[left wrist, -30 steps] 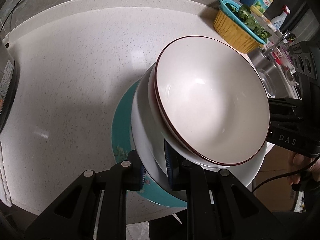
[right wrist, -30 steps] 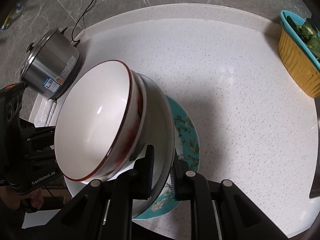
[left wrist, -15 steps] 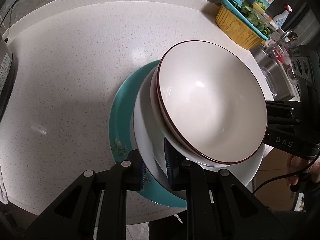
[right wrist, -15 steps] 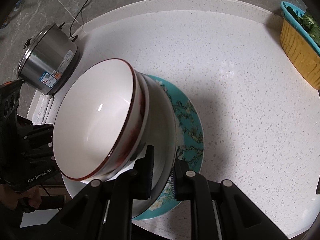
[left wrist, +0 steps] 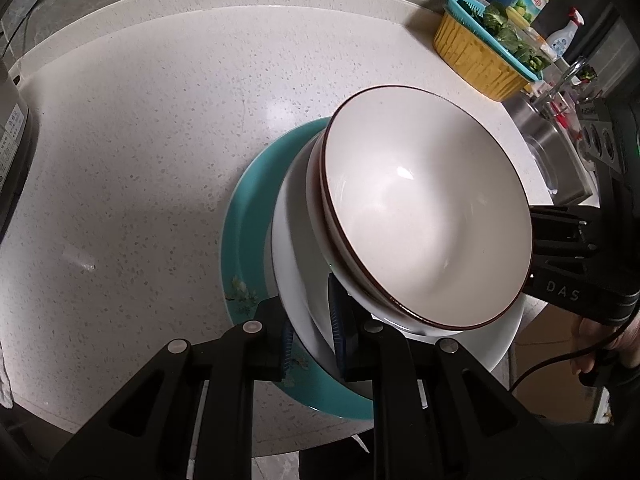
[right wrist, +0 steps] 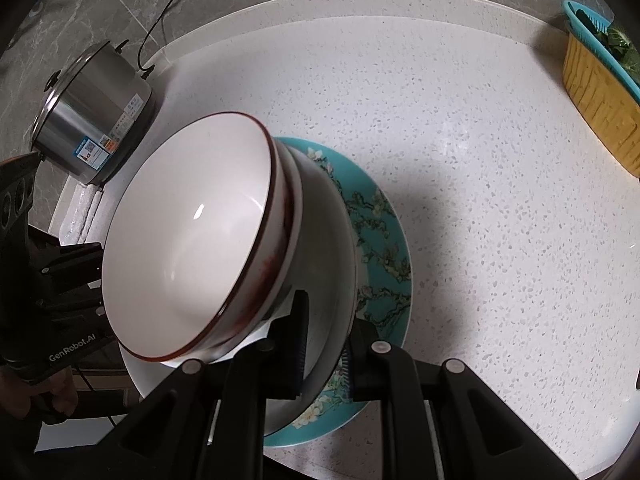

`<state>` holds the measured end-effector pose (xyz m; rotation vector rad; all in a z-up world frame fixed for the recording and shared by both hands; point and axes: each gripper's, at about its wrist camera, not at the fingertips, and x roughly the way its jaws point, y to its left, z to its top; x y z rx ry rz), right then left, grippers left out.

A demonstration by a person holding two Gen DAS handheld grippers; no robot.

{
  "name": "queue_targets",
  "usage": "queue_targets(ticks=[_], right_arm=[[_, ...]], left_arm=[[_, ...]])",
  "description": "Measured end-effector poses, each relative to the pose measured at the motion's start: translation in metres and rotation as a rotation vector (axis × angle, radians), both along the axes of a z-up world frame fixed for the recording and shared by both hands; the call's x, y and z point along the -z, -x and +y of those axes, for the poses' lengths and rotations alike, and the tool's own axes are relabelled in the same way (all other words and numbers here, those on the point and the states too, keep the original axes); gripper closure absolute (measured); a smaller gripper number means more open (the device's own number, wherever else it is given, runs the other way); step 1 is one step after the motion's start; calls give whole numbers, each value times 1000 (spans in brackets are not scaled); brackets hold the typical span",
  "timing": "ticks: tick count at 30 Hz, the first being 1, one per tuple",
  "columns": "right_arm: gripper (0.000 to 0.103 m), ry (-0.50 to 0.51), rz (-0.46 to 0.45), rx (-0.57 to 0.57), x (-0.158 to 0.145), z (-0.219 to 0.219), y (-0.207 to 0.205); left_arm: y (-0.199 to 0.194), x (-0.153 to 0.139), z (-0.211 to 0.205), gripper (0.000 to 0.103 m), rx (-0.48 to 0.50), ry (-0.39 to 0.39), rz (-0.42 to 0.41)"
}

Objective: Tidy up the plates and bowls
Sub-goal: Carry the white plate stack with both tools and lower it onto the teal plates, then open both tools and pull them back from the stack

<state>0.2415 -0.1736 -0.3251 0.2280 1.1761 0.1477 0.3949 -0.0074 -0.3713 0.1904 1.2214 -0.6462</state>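
Observation:
A stack of dishes is held over the white counter: a red-rimmed white bowl (left wrist: pixel 428 216) on top, a second bowl under it, a large white bowl (left wrist: pixel 296 280) below, and a teal flowered plate (left wrist: pixel 248 232) at the bottom. My left gripper (left wrist: pixel 310 336) is shut on the near rim of the large white bowl and teal plate. My right gripper (right wrist: pixel 324 344) is shut on the opposite rim of the white bowl (right wrist: pixel 328 248) and the teal plate (right wrist: pixel 384 240). The red-rimmed bowl (right wrist: pixel 188 248) also shows in the right wrist view.
A steel rice cooker (right wrist: pixel 92 116) with its cord stands at the counter's left, a folded white cloth (right wrist: pixel 82 212) beside it. A yellow and teal basket of greens (left wrist: pixel 484 44) stands at the right, with bottles and a sink (left wrist: pixel 556 168) beyond.
The stack has moved farther in over the counter, away from the front edge. More of the teal plate shows. Both grippers keep their hold.

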Motion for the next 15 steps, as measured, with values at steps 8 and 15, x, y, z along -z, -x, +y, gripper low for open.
queue_targets(ticks=[8,15], right_arm=[[85,3,-22,14,3,2,5],[66,13,-68,59,-10,-10,16]], left_arm=[[7,-2,7,89,-18,34,-18],[20,-20,22,88,-40,59,-81]])
